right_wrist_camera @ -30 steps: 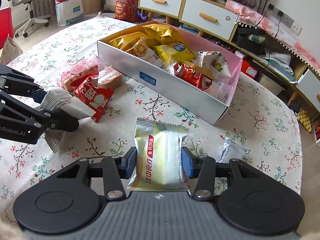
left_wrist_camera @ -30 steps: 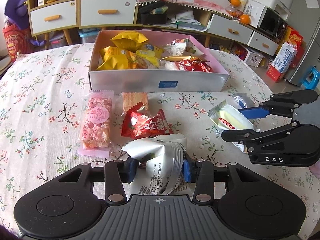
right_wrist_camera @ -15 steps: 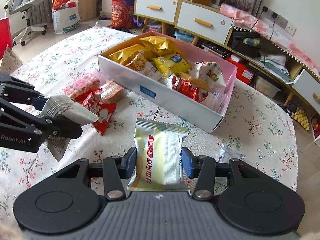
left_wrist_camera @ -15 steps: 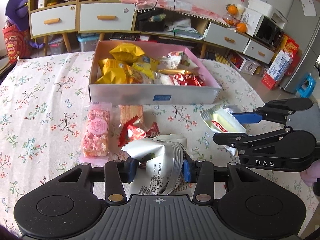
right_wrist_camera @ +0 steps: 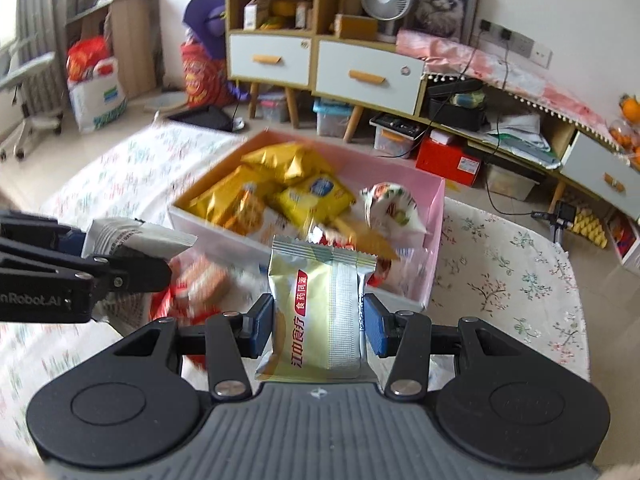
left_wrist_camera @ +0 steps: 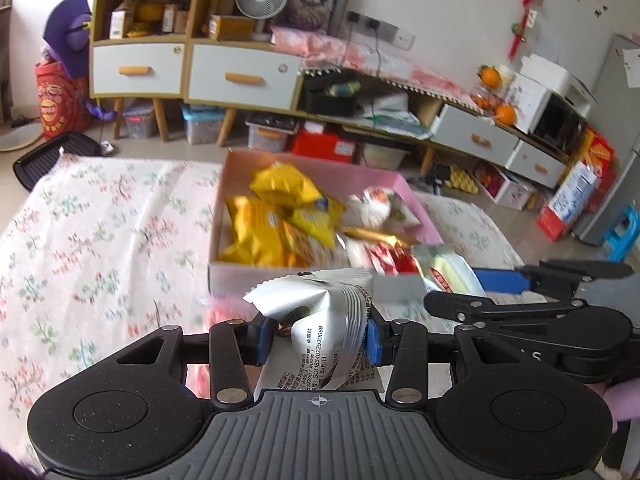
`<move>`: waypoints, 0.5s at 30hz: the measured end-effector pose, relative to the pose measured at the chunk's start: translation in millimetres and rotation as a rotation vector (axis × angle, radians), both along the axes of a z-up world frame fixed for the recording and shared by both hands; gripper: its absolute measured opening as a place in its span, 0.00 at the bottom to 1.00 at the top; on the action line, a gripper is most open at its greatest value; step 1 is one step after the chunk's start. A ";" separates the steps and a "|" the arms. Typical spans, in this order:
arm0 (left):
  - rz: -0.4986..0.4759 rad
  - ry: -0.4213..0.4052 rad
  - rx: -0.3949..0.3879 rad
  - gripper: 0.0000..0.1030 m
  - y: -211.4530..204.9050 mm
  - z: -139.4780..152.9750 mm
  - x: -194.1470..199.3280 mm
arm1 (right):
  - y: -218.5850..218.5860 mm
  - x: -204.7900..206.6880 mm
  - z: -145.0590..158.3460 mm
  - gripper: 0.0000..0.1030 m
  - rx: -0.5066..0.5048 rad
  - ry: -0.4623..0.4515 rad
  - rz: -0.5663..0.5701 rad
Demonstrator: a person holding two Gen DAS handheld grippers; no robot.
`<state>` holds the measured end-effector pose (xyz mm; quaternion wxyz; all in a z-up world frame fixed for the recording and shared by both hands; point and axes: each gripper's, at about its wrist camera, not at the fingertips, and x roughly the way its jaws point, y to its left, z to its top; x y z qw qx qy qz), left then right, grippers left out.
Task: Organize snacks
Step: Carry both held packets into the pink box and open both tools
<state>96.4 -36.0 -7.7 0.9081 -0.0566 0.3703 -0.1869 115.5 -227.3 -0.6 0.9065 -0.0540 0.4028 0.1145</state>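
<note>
Above the table (left_wrist_camera: 100, 220), I have lifted both claws since a second ago: the left claw (left_wrist_camera: 316, 340) clenches the silver packet (left_wrist_camera: 320, 308), the right claw (right_wrist_camera: 318, 326) the yellow-green packet (right_wrist_camera: 320, 312). Both now hang before the near wall of the pink box (right_wrist_camera: 436, 240). I judge they can pass over it, but free room inside is mostly at the right end.

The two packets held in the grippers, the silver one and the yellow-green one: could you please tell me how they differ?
The silver packet in the left gripper is crumpled and folded over at its top, while the yellow-green packet in the right gripper is flat and smooth. The silver packet shows small black print; the yellow-green packet carries a red label and large lettering. Both are sealed snack packets, clamped at the sides and held in front of the pink box.
</note>
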 end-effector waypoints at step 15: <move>0.055 0.015 -0.002 0.40 -6.0 -8.5 66.2 | -12.2 47.2 -11.2 0.42 0.067 0.022 -0.197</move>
